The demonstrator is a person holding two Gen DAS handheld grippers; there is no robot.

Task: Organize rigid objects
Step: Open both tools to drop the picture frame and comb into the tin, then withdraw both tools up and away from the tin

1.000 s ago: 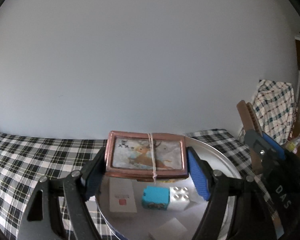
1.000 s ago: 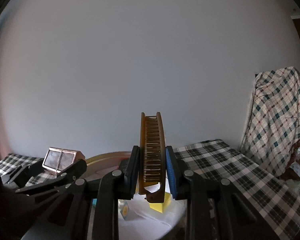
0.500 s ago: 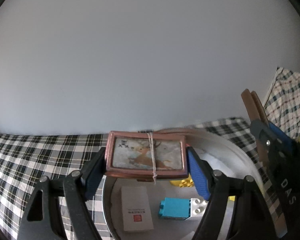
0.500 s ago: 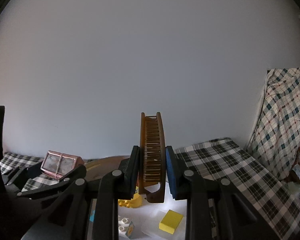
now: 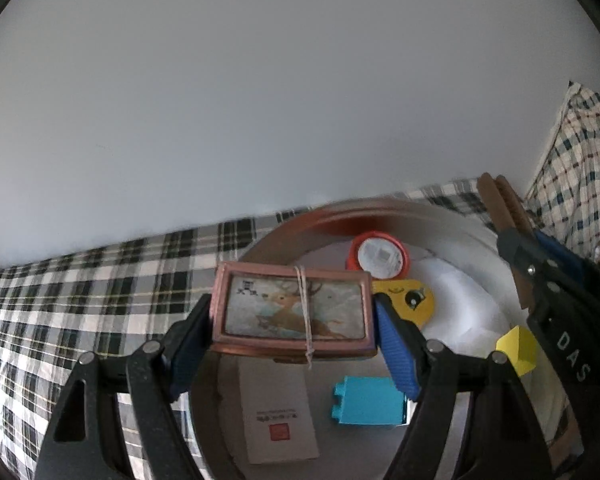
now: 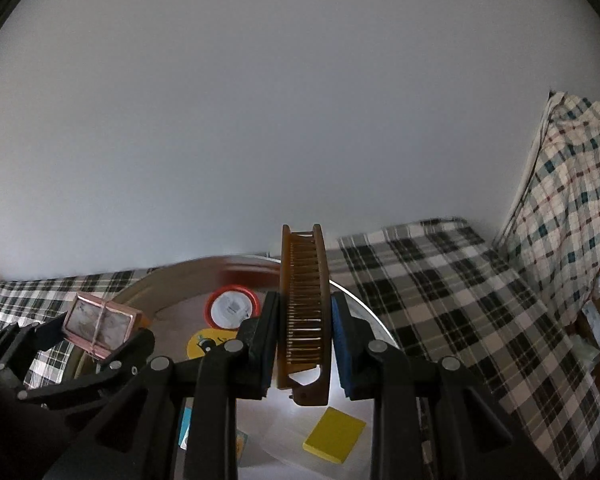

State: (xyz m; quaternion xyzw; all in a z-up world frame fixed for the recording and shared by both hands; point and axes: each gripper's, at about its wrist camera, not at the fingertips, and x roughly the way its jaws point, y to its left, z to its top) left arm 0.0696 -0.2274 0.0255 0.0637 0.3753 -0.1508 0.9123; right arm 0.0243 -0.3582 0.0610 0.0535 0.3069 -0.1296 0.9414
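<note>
Your left gripper clamps a pink tin; your right gripper clamps a brown comb, both above a round tray.

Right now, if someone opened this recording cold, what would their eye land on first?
First the two held items: the left gripper is clamped on a copper-framed deer picture box tied with string, and the right gripper on a brown folding comb standing on edge. Both hang above a round metal tray on the checked cloth, holding a red lid, a blue brick and a yellow block.
</note>
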